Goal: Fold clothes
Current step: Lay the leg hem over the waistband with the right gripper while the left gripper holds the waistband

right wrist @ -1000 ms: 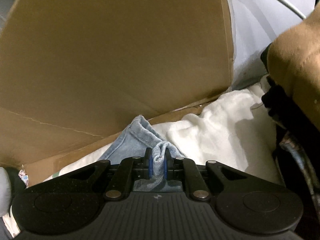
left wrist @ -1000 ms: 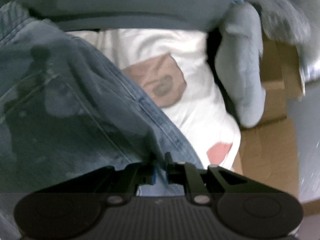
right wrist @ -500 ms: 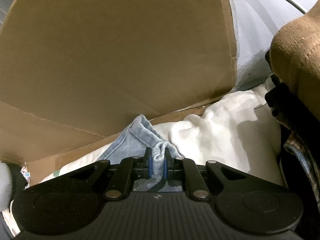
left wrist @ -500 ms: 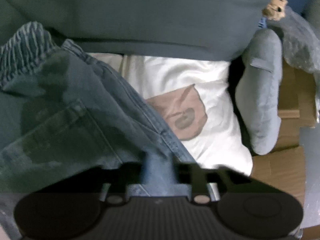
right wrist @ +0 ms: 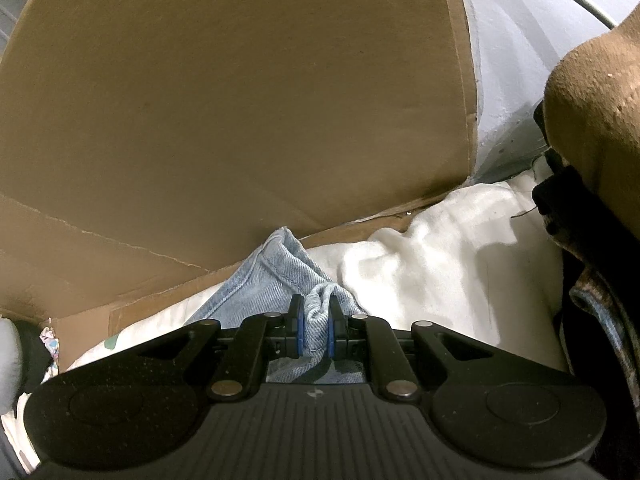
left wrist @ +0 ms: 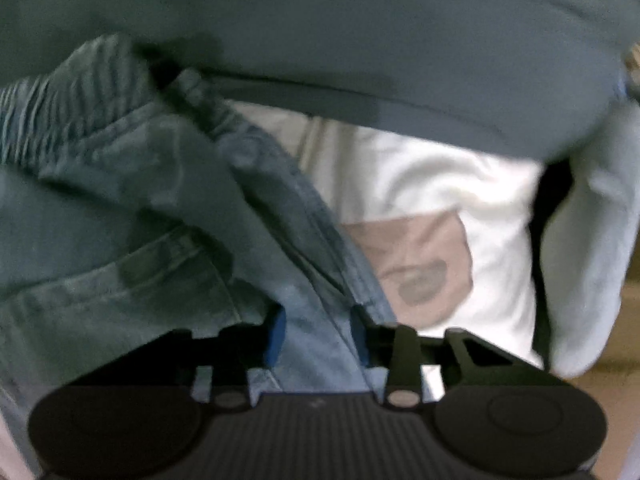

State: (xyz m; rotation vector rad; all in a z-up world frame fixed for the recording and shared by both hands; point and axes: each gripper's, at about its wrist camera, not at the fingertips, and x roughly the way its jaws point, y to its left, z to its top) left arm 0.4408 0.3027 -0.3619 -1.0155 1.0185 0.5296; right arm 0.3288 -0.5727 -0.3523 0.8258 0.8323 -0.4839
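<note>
Since a second ago the left gripper (left wrist: 318, 330) has opened: its blue-padded fingers, then pinched together on a denim edge, now stand apart with a strip of the jeans (left wrist: 168, 216) running loosely between them, the cloth not visibly clamped. The left wrist view has also swung, so that the dark grey-green garment (left wrist: 320, 40) at the top now fills far more of the picture, and the ribbed elastic waistband of the jeans (left wrist: 68, 92) has come in at the upper left. The picture is blurred by motion. The jeans spread from between the fingers up and to the left, covering the left half of the view, with a seamed pocket showing at the lower left. To the right of the denim lies a white garment (left wrist: 440, 184) with a brownish printed patch, and beyond that a pale grey garment (left wrist: 592, 240) along the right edge. The right wrist view has hardly changed: the right gripper (right wrist: 316, 330) stays clamped on a bunched fold of the light-blue jeans (right wrist: 276, 276), the denim squeezed between the blue pads and rising ahead of them toward a large cardboard sheet (right wrist: 240, 100) that stands behind. The denim here rests on a white fleecy cloth (right wrist: 440, 248) that stretches to the right. A tan garment (right wrist: 600, 100) hangs at the right edge, above dark patterned fabric.
</note>
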